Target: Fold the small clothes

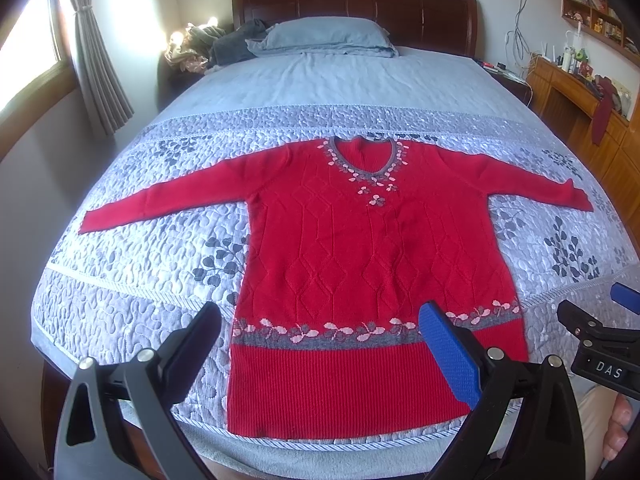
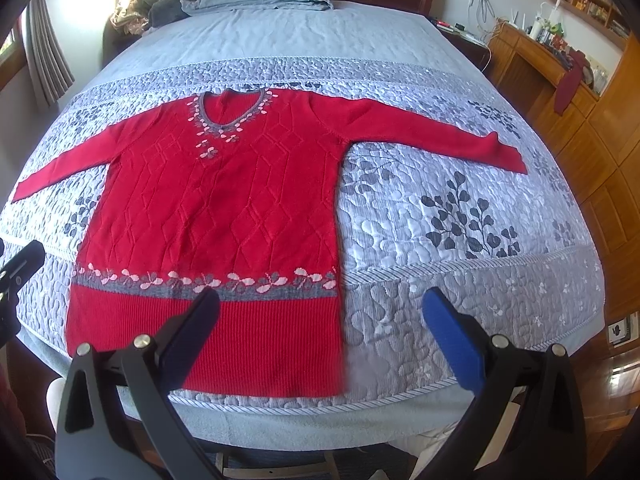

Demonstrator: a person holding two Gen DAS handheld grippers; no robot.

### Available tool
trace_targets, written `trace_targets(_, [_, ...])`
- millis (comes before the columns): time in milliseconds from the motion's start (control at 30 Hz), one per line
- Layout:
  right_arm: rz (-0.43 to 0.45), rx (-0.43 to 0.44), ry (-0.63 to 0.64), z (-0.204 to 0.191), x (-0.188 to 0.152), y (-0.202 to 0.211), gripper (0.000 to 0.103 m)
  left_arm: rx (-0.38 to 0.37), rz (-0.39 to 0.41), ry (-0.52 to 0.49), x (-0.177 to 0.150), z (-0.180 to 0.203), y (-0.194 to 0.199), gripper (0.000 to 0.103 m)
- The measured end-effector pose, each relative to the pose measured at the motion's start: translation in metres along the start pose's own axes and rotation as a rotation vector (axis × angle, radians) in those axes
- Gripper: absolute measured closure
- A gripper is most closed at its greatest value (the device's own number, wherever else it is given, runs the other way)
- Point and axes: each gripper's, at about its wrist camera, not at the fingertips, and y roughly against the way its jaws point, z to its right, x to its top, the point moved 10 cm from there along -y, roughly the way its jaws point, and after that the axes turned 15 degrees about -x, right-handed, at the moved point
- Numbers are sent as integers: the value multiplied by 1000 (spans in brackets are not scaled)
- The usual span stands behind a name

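Bedroom daylight falls from a curtained window on the left across a wide bed with a grey quilted cover, a blue pillow at the dark headboard, and wooden cabinets along the right wall.

A red sweater lies face up and fully spread on the quilt near the foot of the bed: the sleeve on the left stretches out over the cover, the body sits flat in the middle with its ribbed hem at the bed's edge, and the sleeve on the right reaches toward the cabinets. No fold shows anywhere, so the folding looks not yet begun; sleeves and body are all left to do.

The left tongs hang wide open and empty above the hem, apart from the cloth. The right tongs are equally wide open and hold nothing, poised over the hem's right corner and the bare quilt beside it.
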Motion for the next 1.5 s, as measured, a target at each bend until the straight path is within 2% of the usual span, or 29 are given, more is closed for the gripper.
trace_targets(633, [-8,-6,5,1,-2,-4,2,-2,-2,3,-1,-1,-1,4])
trace_targets(900, [-28,-9,-8,13,4,-21,2,-2,-25,5,3,-2,-18,4])
trace_targets(1067, [-65,-99,-70,76,30,-65,2,-3,-36,-1,29,7,-49,4])
trace_targets(1133, [-92,-155,-91,119,48,-94,2,-1,-44,-3,44,14,-66,4])
trace_targets(1233, [-127,-191,-123,176,73,-139,2,-20,-51,-5,72,37,-102,4])
trace_targets(1367, [-181,-170,-203,248,107,-204,3,-53,-53,-8,111,79,-152,4])
trace_targets(1500, [-232,-162,-240,302,133,-266,3,-102,-66,-15,146,132,-210,4])
